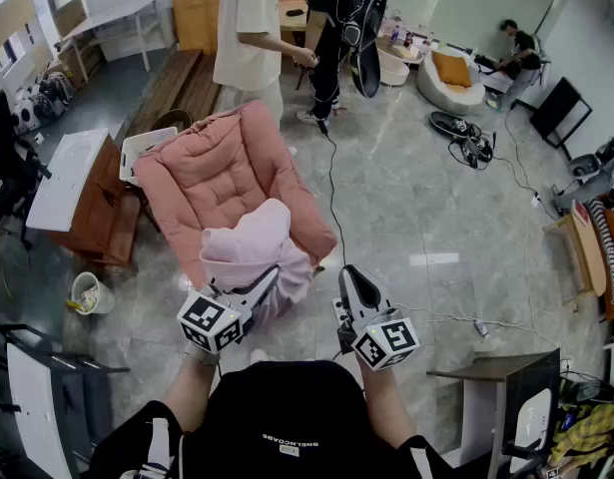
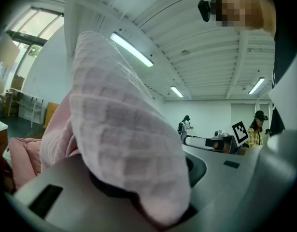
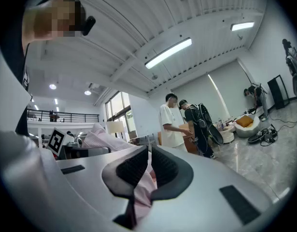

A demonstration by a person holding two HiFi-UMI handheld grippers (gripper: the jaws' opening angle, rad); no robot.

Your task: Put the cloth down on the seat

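A pale pink cloth (image 1: 259, 249) is bunched over the front of the seat of a pink quilted armchair (image 1: 225, 163). My left gripper (image 1: 261, 287) reaches into the cloth from the near side, its jaws spread around a thick fold. In the left gripper view the cloth (image 2: 124, 129) covers the jaws and most of the picture. My right gripper (image 1: 347, 277) is just right of the cloth's edge. In the right gripper view its pads (image 3: 138, 166) are nearly together, with a thin strip of the cloth (image 3: 140, 197) pinched between them.
Two people (image 1: 249, 28) stand behind the armchair, and a cable (image 1: 331, 193) runs across the tiled floor beside it. A wooden cabinet (image 1: 95, 213) and a white bucket (image 1: 87, 292) are on the left. A small table (image 1: 486, 369) stands at the near right.
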